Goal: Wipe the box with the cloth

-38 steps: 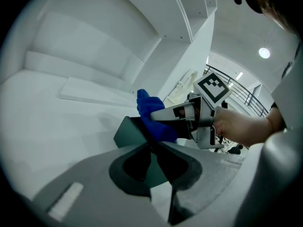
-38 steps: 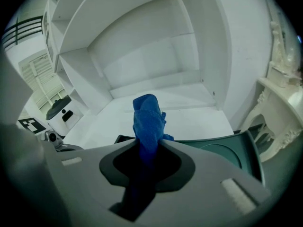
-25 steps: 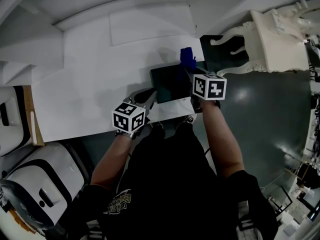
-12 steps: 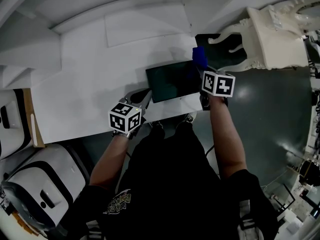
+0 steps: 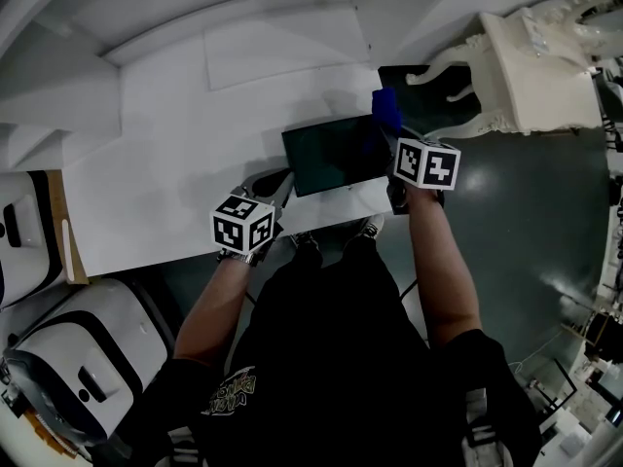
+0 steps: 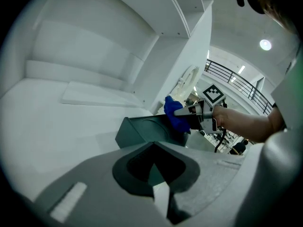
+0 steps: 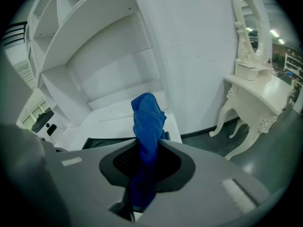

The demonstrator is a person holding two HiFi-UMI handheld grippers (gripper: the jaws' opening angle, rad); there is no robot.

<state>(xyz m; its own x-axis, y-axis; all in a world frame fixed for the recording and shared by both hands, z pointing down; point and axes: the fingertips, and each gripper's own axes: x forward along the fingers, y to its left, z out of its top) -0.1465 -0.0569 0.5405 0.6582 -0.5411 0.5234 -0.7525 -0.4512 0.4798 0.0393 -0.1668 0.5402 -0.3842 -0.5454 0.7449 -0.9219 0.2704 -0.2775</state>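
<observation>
The cloth (image 7: 149,117) is soft and light, likely to bunch; the right gripper (image 7: 147,150) pinches its lower part, with the free end poking beyond the jaws; it rests at the far right corner of the box (image 5: 331,154). The box looks rigid and may slide on the smooth table (image 5: 175,163); best steadied at its near left corner, where the left gripper (image 6: 153,148) waits, jaws together and empty.

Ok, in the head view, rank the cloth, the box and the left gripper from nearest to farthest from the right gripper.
1. cloth, pinched in the jaws of the right gripper.
2. box, directly left of that gripper.
3. left gripper, past the box's near left corner.
</observation>
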